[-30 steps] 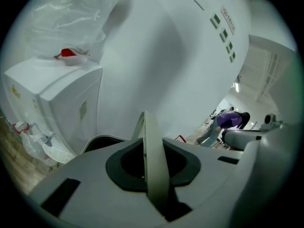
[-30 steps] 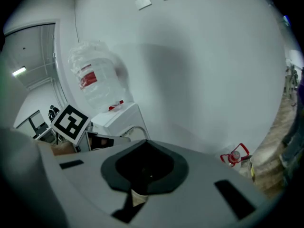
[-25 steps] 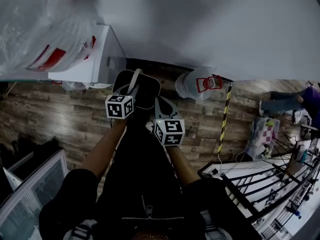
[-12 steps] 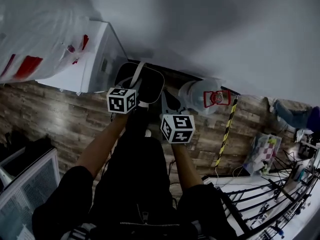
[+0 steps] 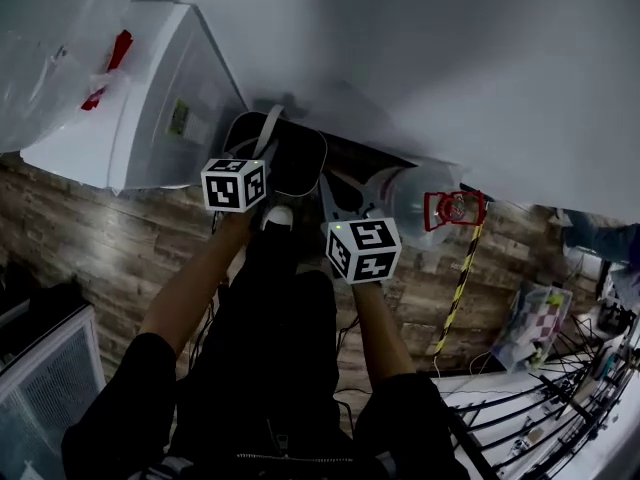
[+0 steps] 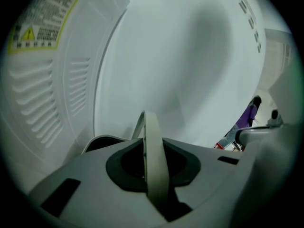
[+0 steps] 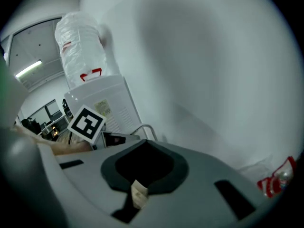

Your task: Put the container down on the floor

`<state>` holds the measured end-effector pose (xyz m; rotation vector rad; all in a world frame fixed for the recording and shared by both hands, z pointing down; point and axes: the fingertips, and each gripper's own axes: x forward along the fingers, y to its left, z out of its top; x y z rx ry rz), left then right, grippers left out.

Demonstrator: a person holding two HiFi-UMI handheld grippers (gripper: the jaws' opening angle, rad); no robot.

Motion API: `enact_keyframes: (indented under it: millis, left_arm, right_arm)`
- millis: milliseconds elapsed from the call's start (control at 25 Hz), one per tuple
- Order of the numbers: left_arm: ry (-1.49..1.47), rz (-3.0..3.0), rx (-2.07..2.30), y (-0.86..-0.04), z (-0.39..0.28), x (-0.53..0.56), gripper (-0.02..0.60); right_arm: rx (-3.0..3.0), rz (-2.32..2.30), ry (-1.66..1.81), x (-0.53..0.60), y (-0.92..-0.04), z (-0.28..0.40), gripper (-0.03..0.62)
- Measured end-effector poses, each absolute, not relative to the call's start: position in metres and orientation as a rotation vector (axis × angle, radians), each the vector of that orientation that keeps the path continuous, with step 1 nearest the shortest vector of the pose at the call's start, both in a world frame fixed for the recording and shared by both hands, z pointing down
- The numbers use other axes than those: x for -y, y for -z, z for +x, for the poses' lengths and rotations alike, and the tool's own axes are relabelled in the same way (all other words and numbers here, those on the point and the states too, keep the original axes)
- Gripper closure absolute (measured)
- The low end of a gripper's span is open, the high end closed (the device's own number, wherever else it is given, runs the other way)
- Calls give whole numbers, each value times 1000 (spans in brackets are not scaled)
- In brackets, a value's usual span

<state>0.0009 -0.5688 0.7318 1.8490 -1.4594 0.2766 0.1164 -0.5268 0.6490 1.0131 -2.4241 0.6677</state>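
Head view: left tongs [image 5: 262, 154] and right tongs [image 5: 326, 186] both clenched on container [image 5: 296, 156] ahead.

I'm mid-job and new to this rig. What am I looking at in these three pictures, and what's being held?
There is no robot. A person carries a two-jaw gripper in each hand, each with a marker cube. The head view looks down from the person's head. The left gripper and right gripper reach to a black container by the wall, over a wooden floor. It sits between a white appliance and a water bottle. The other two pictures come from cameras on the grippers. The left jaws are shut on the container's pale handle. The right jaws are closed on a small pale tab, and what it belongs to is unclear.
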Motion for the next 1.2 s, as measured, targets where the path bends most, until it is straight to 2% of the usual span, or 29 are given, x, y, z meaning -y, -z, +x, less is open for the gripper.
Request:
enact_keyframes:
  millis: [400, 760, 1200]
  left_arm:
    - [-225, 1966, 1520, -824, -9, 600, 518]
    - [-223, 2051, 1552, -878, -18, 615, 517]
    - [-225, 1954, 1559, -948, -33, 609, 517]
  right_arm:
    - [2497, 1042, -594, 577, -769, 117, 583]
    - [2571, 1068, -495, 597, -823, 108, 583]
    - [2571, 1110, -557, 591, -857, 130, 583]
